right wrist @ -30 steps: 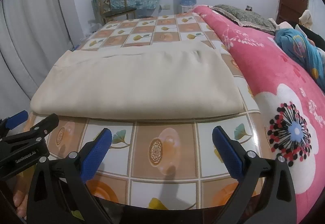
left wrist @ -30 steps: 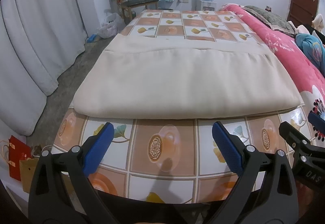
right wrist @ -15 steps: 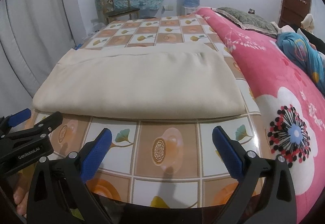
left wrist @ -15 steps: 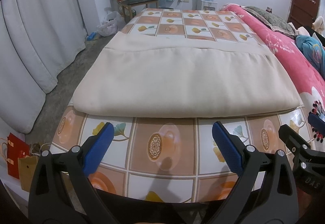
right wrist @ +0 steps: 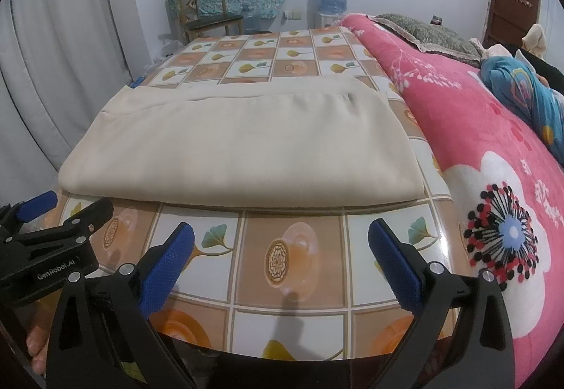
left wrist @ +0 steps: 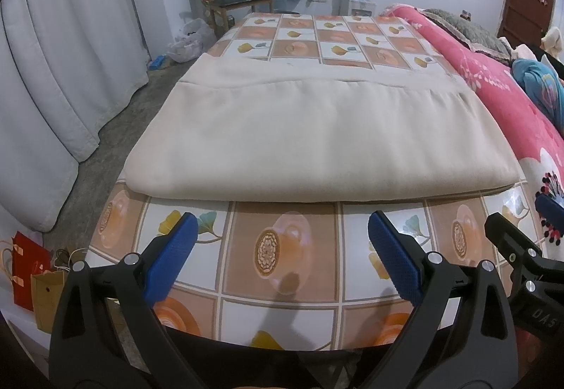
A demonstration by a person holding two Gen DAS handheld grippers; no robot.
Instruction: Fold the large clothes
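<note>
Support: a table is covered by a glossy cloth printed in squares of orange cups and leaves.
On it: a cream garment, folded into a wide flat rectangle, is laid across the middle of the table; its near folded edge is set back from the table's near edge, and patterned cloth is left bare in front and behind.
Right side: a pink flowered blanket is seen right beside the table's right edge.
Below: a grey floor is seen to the left.
</note>
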